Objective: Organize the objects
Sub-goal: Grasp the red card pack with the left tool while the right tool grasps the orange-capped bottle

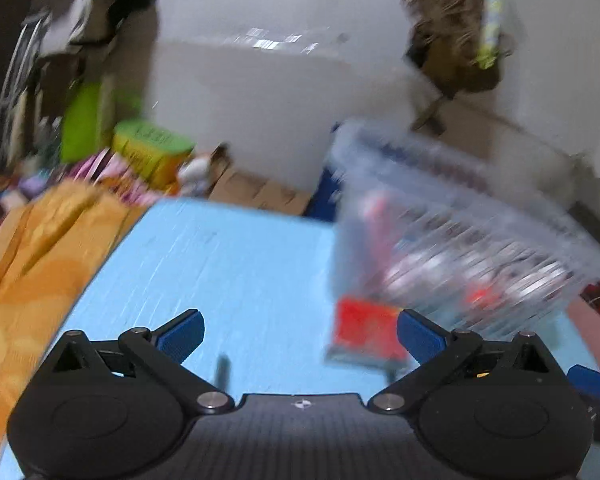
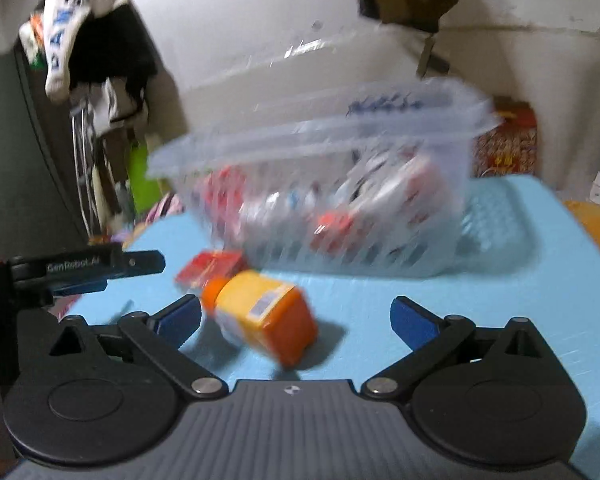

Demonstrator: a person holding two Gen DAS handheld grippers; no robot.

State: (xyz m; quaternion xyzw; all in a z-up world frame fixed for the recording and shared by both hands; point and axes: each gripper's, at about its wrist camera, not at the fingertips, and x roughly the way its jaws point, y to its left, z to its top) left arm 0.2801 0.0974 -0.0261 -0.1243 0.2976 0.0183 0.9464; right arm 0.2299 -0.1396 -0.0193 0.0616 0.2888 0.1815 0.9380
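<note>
A light blue table (image 2: 440,320) fills the lower part of both views. On it stands a clear plastic basket (image 2: 320,168) with slotted walls, and inside are several packets in red, white and silver, too blurred to tell what they are. Just in front of the basket lies an orange and yellow bottle (image 2: 264,316) on its side, with its orange cap pointing to the left in the right wrist view. Behind the cap, near the basket wall, lies a small red box (image 1: 366,330).

The right gripper (image 2: 296,320) has its blue fingers wide apart, and the bottle lies between them, close to the left finger. The left gripper (image 1: 300,334) is also wide apart and holds nothing; the red box is just beside its right finger.
</note>
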